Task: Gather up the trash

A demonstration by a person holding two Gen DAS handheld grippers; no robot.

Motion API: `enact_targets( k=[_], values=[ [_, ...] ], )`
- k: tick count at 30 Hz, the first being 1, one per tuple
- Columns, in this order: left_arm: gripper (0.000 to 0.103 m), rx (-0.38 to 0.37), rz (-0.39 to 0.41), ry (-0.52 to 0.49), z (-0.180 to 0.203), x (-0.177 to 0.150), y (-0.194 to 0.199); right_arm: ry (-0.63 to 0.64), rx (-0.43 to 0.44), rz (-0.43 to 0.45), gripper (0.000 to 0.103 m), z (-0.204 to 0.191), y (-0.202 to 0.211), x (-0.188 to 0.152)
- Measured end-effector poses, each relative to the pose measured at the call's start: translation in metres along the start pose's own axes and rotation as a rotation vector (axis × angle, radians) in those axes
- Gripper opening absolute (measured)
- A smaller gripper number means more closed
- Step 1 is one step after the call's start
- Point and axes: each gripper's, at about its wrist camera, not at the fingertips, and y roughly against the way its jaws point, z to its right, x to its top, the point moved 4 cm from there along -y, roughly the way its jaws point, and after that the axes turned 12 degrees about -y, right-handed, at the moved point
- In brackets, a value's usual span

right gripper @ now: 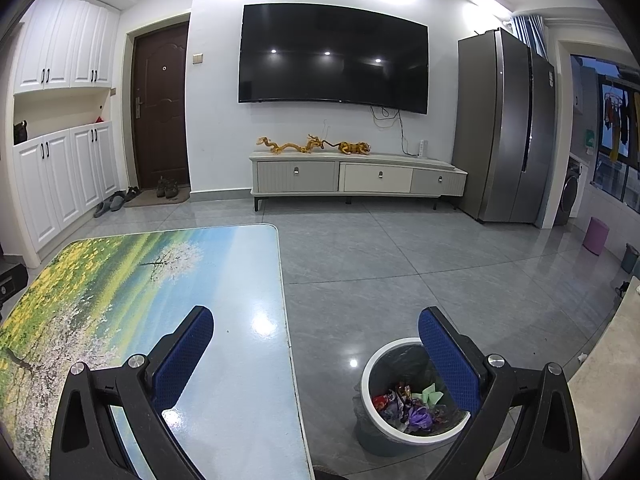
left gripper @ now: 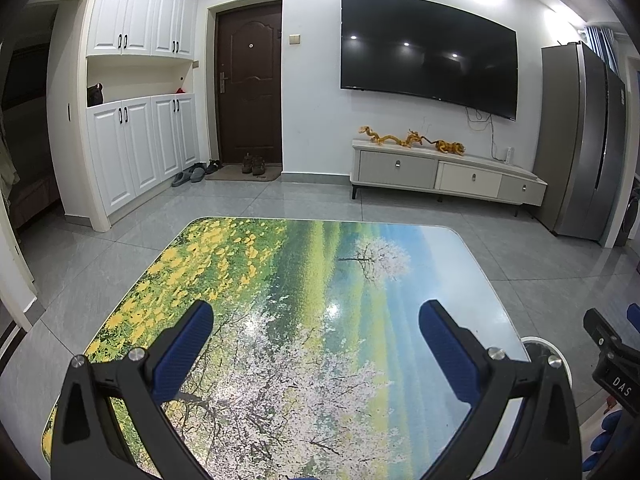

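Note:
A round bin [right gripper: 370, 376] with a white rim stands on the floor right of the table. It holds several crumpled wrappers and paper scraps [right gripper: 404, 406]. My right gripper [right gripper: 316, 328] is open and empty, above the table's right edge and the bin. My left gripper [left gripper: 316, 320] is open and empty over the table [left gripper: 280, 280], whose top shows a printed landscape of flowers and trees. I see no loose trash on the table top. The bin's rim [left gripper: 538, 342] shows in the left wrist view, and the right gripper [left gripper: 612, 356] shows at its right edge.
Grey tiled floor [right gripper: 400, 248] surrounds the table. A TV stand [right gripper: 356, 176] with figurines sits under a wall TV. A tall fridge [right gripper: 504, 128] stands at right, white cabinets [left gripper: 136, 152] and a dark door at left. A pale counter edge [right gripper: 604, 360] is near right.

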Motion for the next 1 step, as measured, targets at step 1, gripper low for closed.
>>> enact_targets(
  k=[1],
  values=[
    [0.103,0.0,0.0,0.0,0.0,0.0,0.0,-0.001,-0.001,0.0,0.103,0.0004,0.0001,-0.0001]
  ],
)
